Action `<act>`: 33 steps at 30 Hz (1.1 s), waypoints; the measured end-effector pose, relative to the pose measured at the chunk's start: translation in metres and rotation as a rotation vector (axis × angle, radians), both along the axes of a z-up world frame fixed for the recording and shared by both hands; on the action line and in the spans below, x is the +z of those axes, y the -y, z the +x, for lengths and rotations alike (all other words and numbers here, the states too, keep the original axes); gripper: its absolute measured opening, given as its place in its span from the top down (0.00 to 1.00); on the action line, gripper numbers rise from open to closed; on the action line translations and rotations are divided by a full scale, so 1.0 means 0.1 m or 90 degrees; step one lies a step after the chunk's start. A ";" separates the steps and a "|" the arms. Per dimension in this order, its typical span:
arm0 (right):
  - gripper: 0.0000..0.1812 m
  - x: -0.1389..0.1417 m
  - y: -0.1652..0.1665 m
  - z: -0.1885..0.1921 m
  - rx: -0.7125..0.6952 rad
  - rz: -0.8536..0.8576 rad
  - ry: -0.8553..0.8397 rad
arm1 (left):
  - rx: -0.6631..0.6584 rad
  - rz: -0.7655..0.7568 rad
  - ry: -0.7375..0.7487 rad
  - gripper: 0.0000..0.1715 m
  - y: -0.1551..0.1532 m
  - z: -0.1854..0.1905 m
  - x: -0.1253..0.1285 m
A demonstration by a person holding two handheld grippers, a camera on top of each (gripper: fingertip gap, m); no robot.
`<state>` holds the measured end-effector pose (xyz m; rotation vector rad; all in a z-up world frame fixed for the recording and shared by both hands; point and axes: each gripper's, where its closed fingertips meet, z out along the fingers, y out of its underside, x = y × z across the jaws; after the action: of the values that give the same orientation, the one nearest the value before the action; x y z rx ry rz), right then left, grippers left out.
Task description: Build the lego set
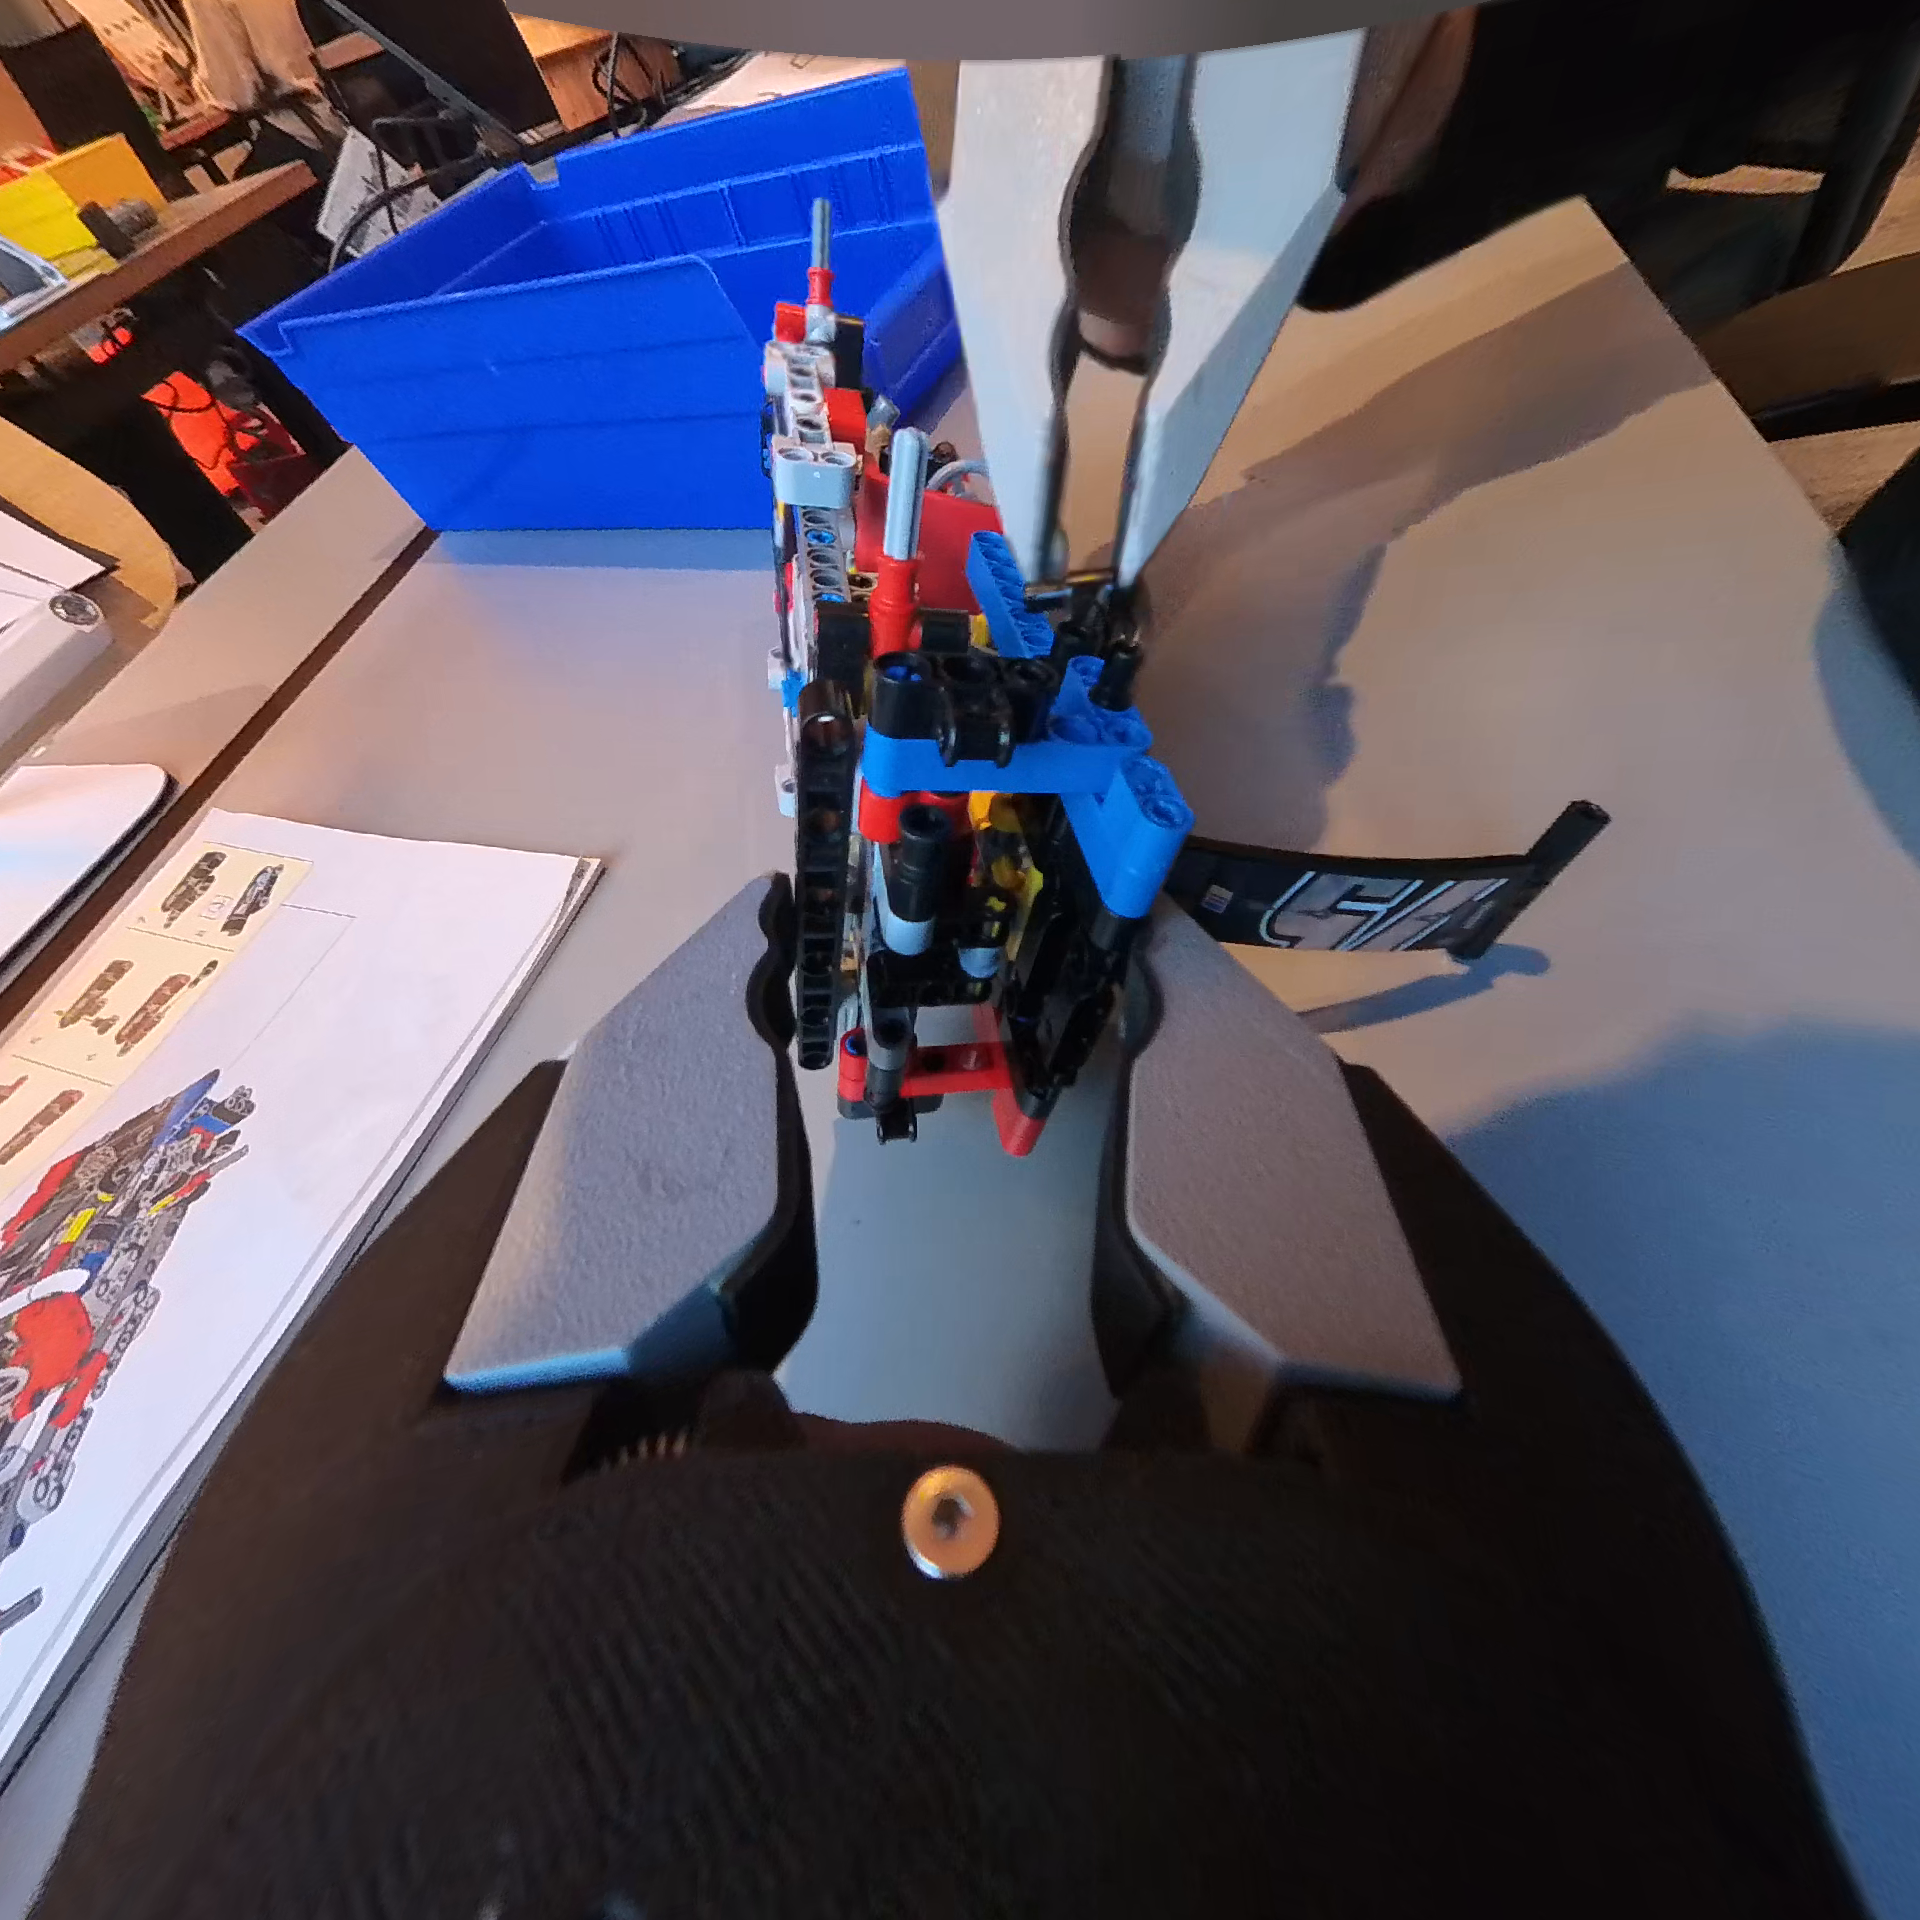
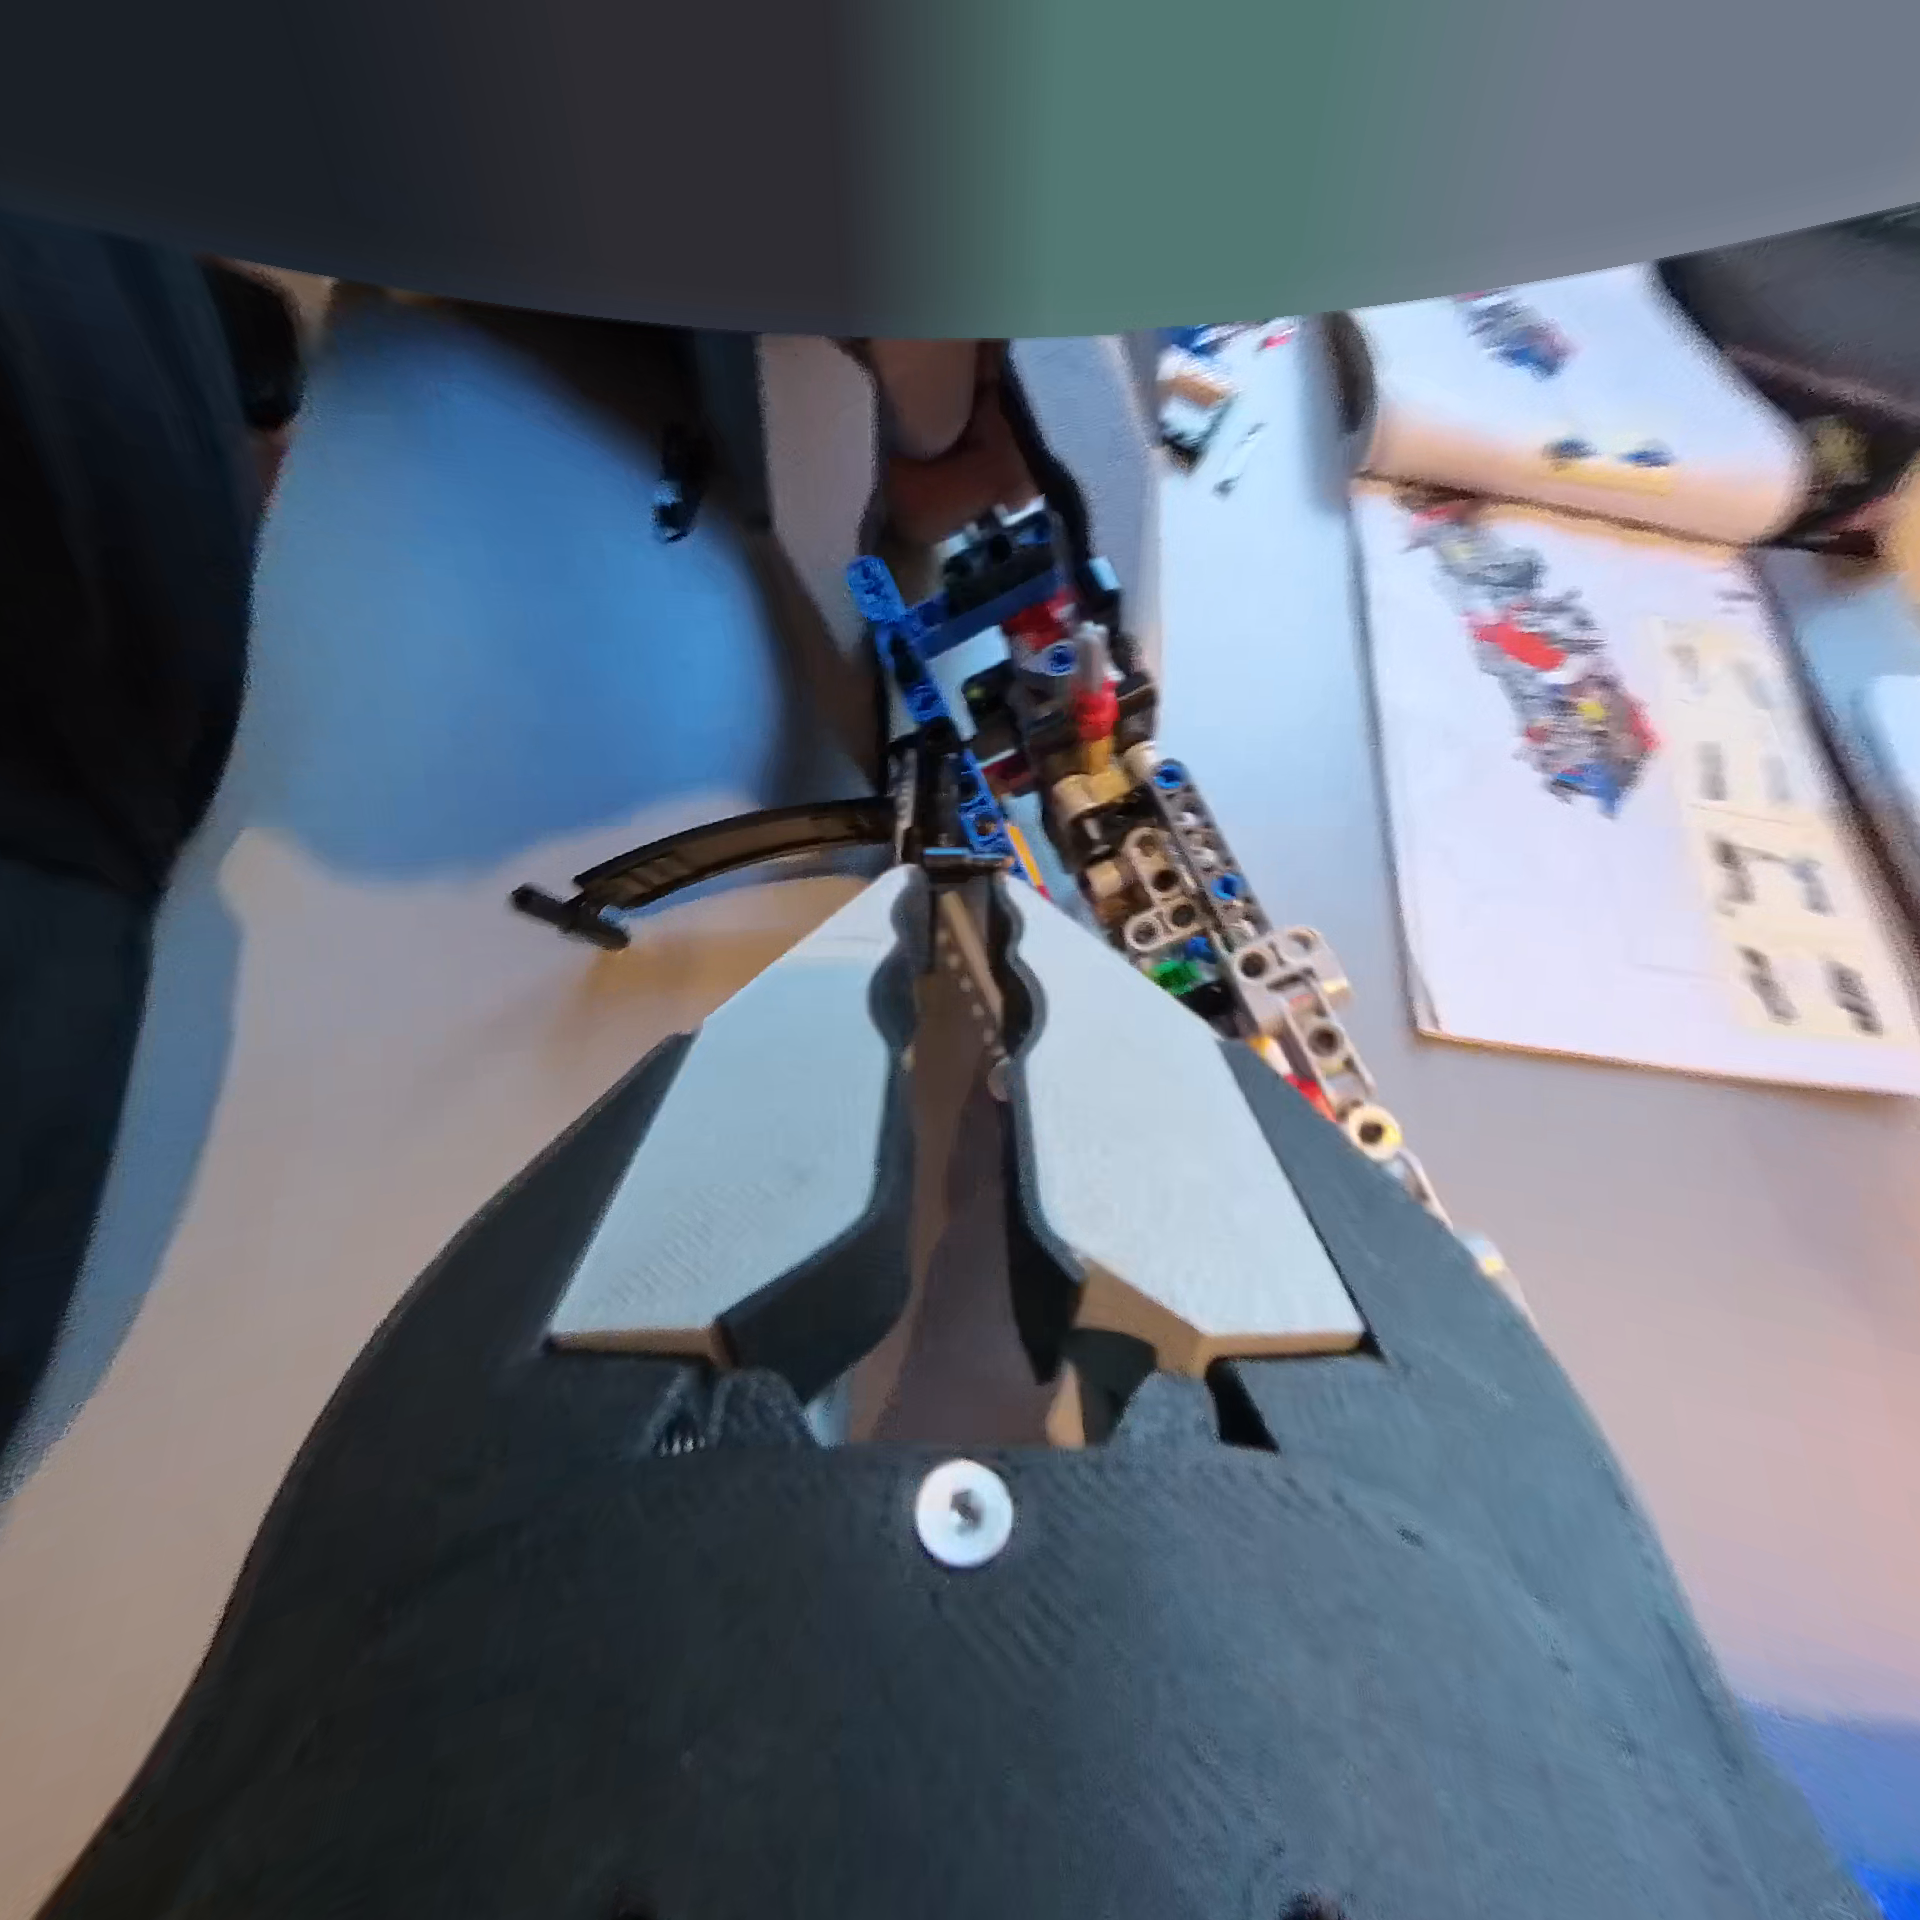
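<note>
Left wrist view, nearest first: the left hand-held gripper (image 1: 951,987) clamps the near end of the half-built red, blue and black lego model (image 1: 935,790), which stands on edge at mid-frame on the grey table (image 1: 520,675). Farther off, the right hand-held gripper (image 2: 956,904) pinches a thin black beam (image 2: 961,971) against the model's side. Judged risk: pressing off-axis could twist the tall model in the clamp or pop loose its curved black panel (image 1: 1382,909); the blue plastic bin (image 1: 582,395) lies beyond, upper left

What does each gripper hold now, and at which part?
The left gripper clamps the lego model at its near end. The right gripper pinches a thin black beam along its length.
</note>
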<state>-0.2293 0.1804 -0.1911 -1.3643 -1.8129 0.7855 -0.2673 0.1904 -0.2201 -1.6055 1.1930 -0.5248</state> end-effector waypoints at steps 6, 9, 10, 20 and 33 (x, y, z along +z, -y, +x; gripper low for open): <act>0.85 0.06 0.04 0.07 -0.156 0.071 -0.093 | -0.001 -0.001 0.001 0.65 0.00 0.01 0.00; 0.85 -0.01 -0.02 0.15 -0.191 0.195 -0.086 | -0.001 0.001 -0.001 0.65 0.00 0.01 0.00; 0.86 -0.05 0.01 0.15 -0.183 0.214 -0.079 | 0.000 0.002 -0.001 0.65 0.00 0.01 0.00; 0.87 -0.14 -0.03 0.12 -0.170 0.184 -0.071 | 0.000 0.001 -0.001 0.65 0.01 0.01 0.00; 0.88 -0.14 -0.06 0.10 -0.137 0.470 -0.033 | 0.001 -0.002 0.001 0.65 0.01 0.01 0.00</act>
<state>-0.2189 0.1869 -0.2051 -0.9993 -1.6329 0.0104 -0.2666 0.1897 -0.2201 -1.6080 1.1902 -0.5281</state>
